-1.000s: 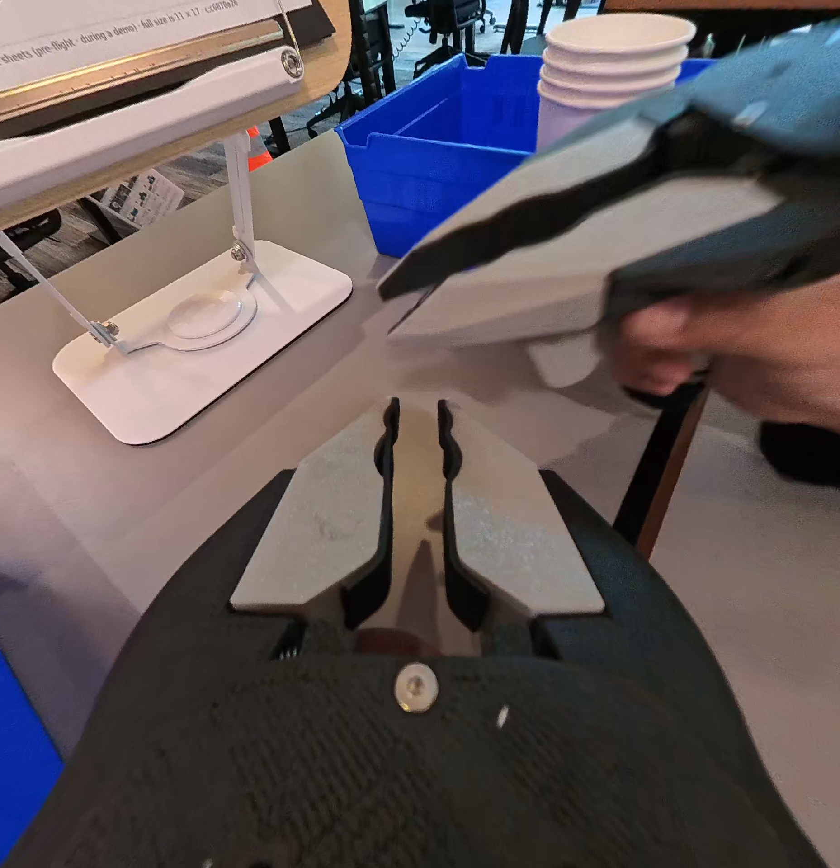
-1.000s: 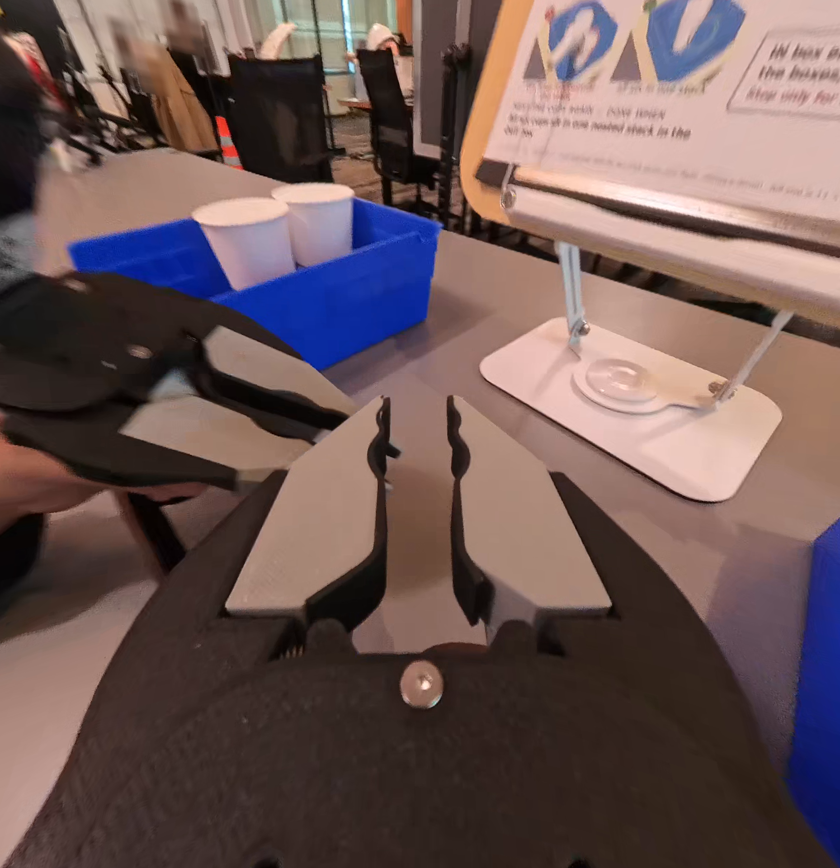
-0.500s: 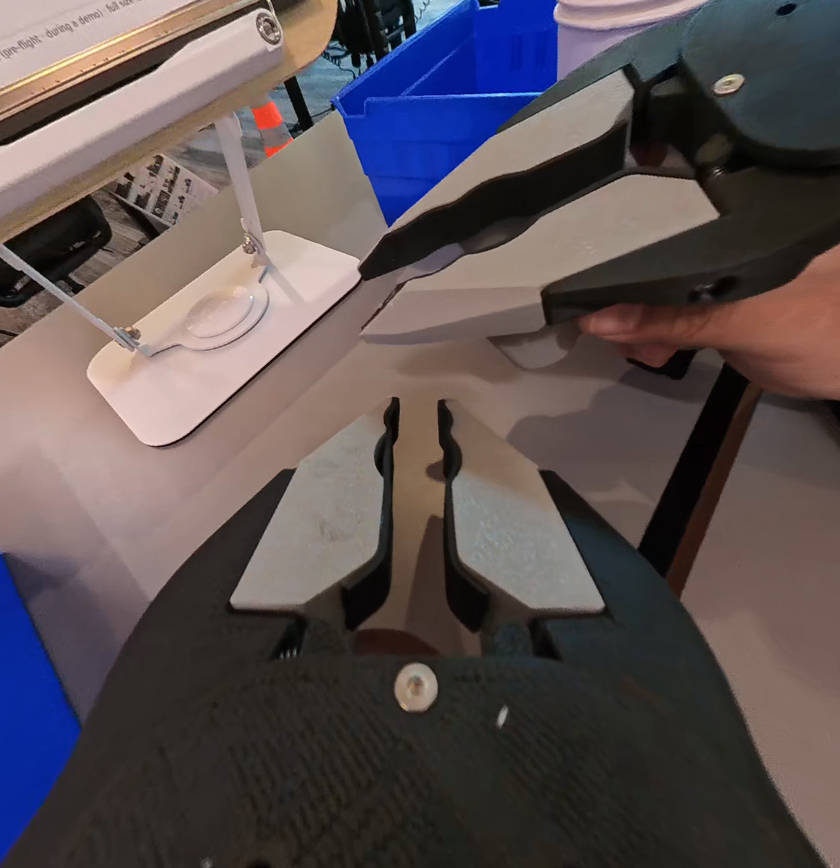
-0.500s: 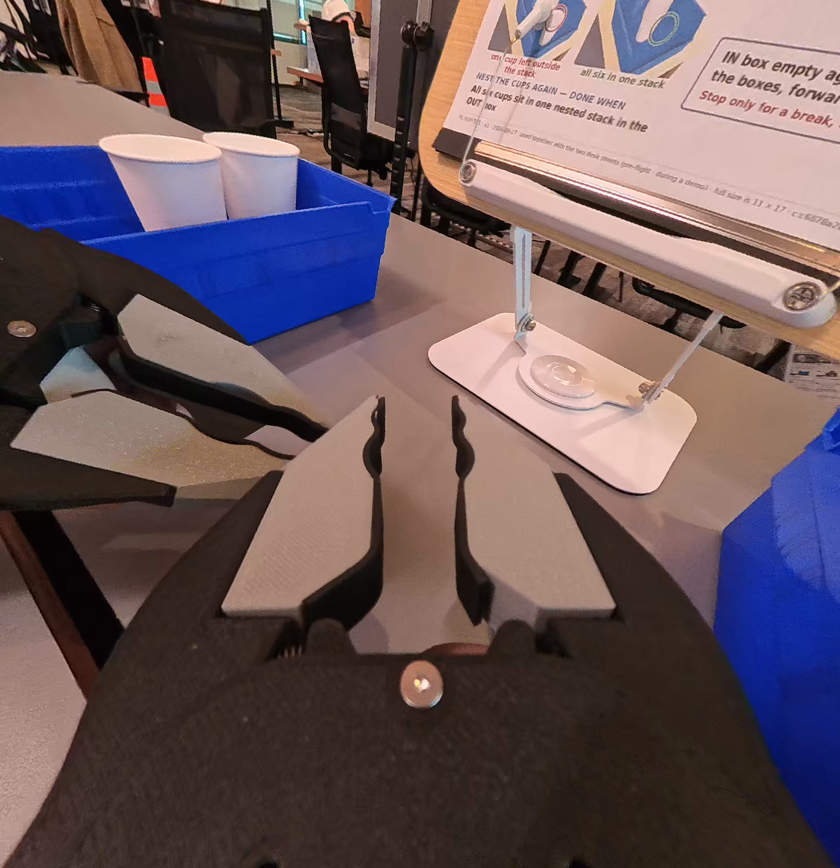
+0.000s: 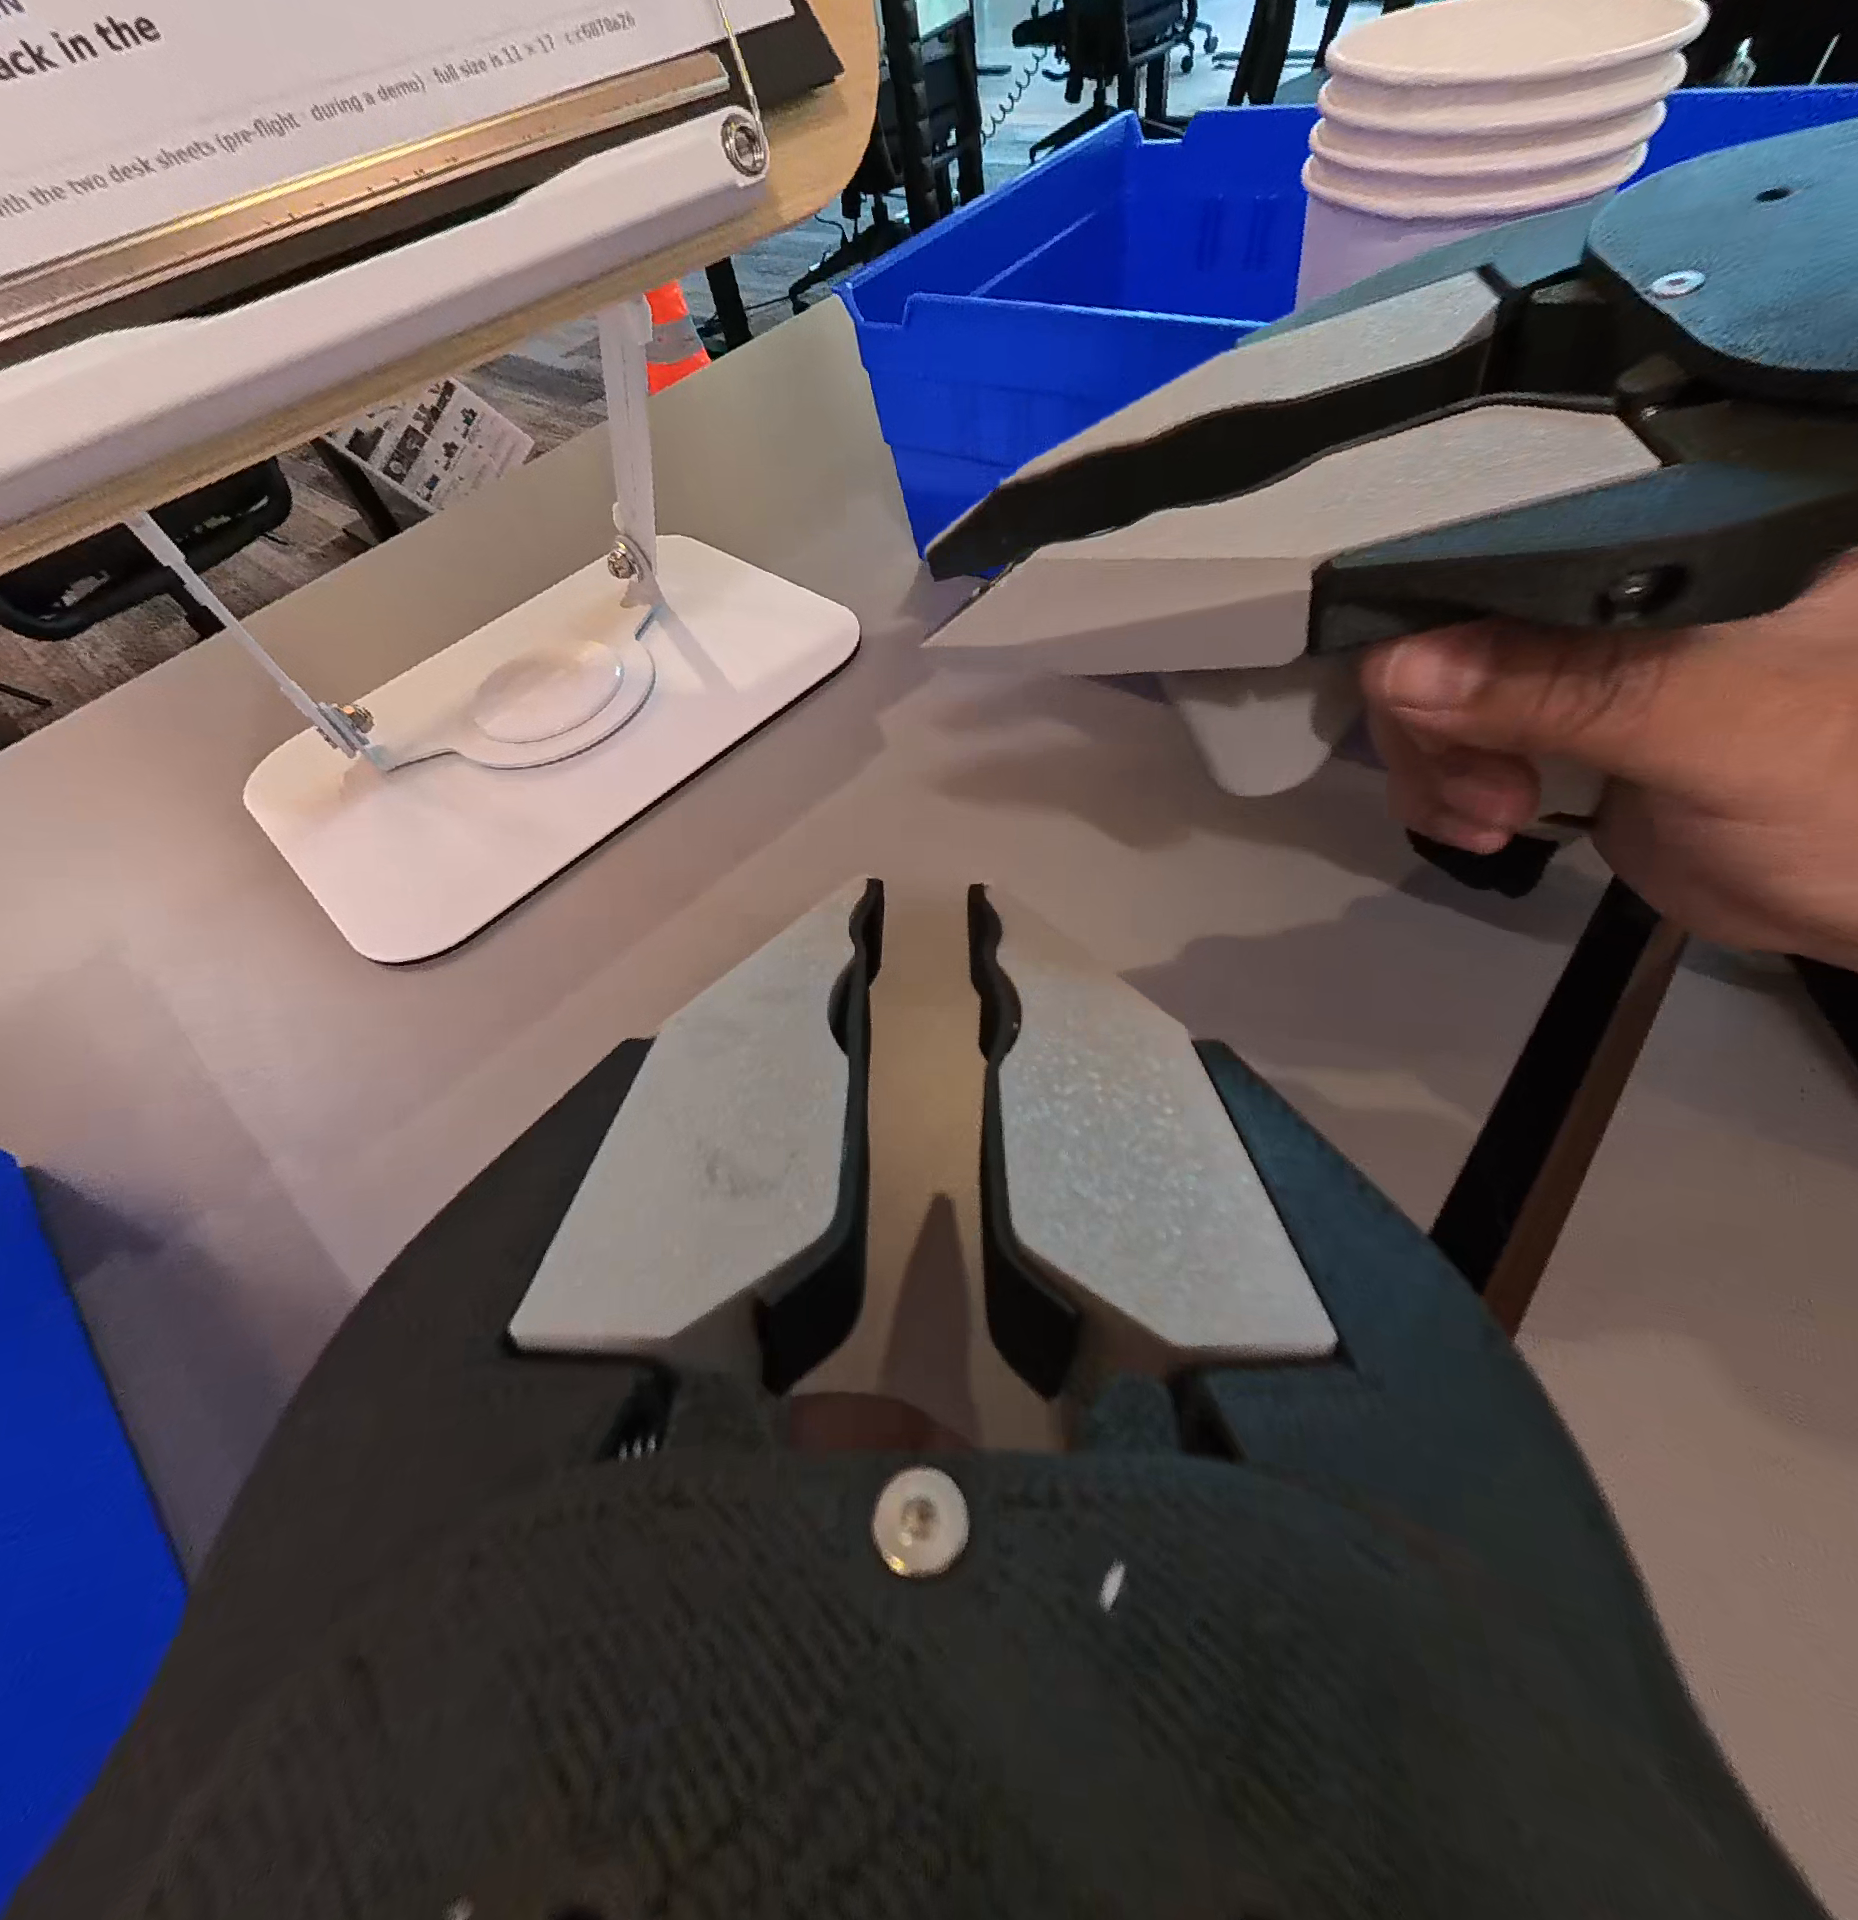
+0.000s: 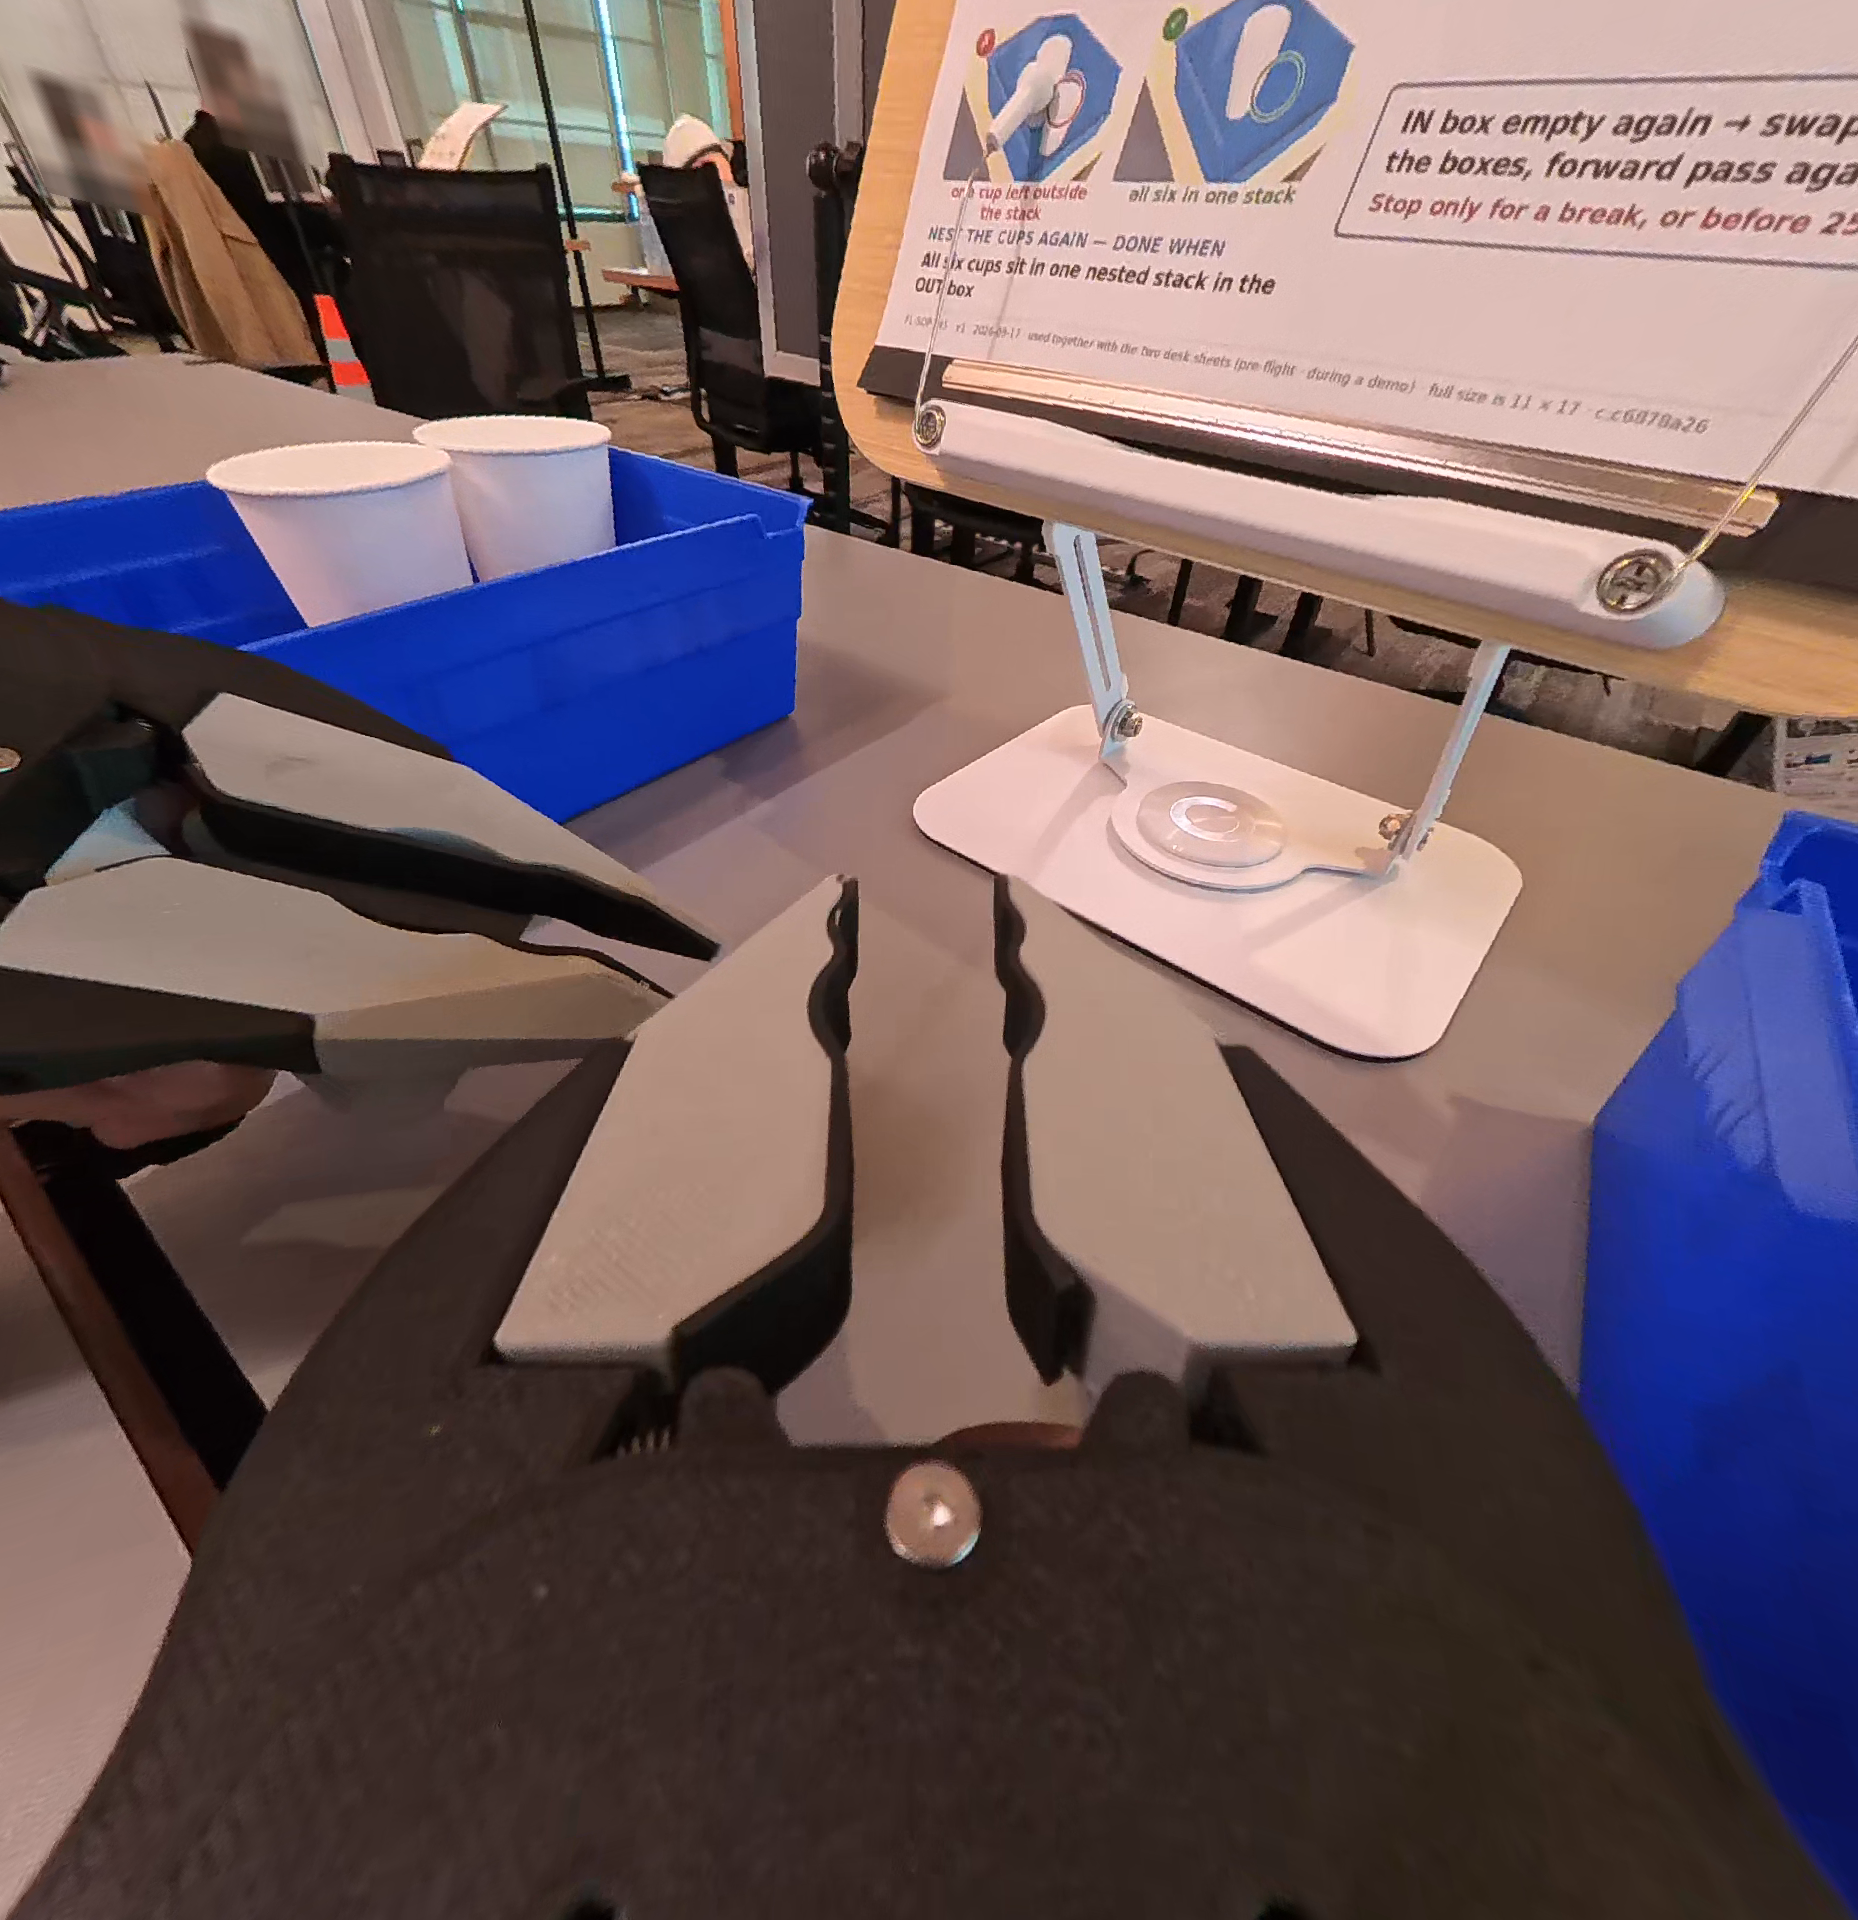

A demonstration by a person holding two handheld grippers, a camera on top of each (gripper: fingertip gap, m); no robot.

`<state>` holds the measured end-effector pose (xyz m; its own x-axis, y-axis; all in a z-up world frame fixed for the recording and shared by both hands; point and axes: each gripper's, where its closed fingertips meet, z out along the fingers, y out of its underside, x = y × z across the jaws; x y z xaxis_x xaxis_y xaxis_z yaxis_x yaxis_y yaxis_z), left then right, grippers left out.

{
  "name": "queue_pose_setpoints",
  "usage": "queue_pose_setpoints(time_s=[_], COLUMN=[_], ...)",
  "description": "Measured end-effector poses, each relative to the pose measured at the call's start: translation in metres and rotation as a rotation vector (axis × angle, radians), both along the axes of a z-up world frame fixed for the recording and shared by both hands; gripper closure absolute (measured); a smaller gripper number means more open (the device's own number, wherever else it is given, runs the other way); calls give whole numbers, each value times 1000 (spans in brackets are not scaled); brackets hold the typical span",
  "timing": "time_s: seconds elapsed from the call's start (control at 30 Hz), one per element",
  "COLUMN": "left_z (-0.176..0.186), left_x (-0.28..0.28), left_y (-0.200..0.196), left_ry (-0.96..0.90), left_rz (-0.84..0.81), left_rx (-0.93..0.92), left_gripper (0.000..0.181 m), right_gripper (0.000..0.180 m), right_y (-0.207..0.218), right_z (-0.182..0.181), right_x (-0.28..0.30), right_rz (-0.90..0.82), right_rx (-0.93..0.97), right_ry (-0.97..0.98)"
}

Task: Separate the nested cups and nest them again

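On the table [image 6: 904, 727], a document stand [image 6: 1216, 883] is placed between two bins. Two cups [image 6: 416, 520] are held side by side in the left bin [image 6: 592, 665]. A nested cup stack [image 5: 1476, 135] is held in the right bin [image 5: 1008, 343].

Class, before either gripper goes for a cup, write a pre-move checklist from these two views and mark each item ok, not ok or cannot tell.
1. Left gripper empty, fingers slightly apart: ok.
2. Right gripper empty, fingers slightly apart: ok.
3. Nested stack of cups upright in its blue bin: ok.
4. Two single cups upright in the other blue bin: ok.
5. Grippers clear of each other: not ok, their tips nearly meet over the table.
6. Number of cups in the stack: cannot tell.
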<state>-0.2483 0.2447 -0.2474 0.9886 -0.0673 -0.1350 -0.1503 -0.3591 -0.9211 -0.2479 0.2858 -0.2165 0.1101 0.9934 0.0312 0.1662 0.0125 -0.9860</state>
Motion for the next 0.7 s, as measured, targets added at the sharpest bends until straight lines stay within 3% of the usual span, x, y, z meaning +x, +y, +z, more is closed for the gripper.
queue_pose_setpoints(time_s=[0.7], left_z=[10], left_x=[-8], left_y=[-2], left_ry=[-35], left_rz=[35], left_rx=[41], left_gripper=[167], right_gripper=[158], right_y=[1], right_z=[5], right_x=[3], right_rz=[2], right_rx=[0], right_ry=[17])
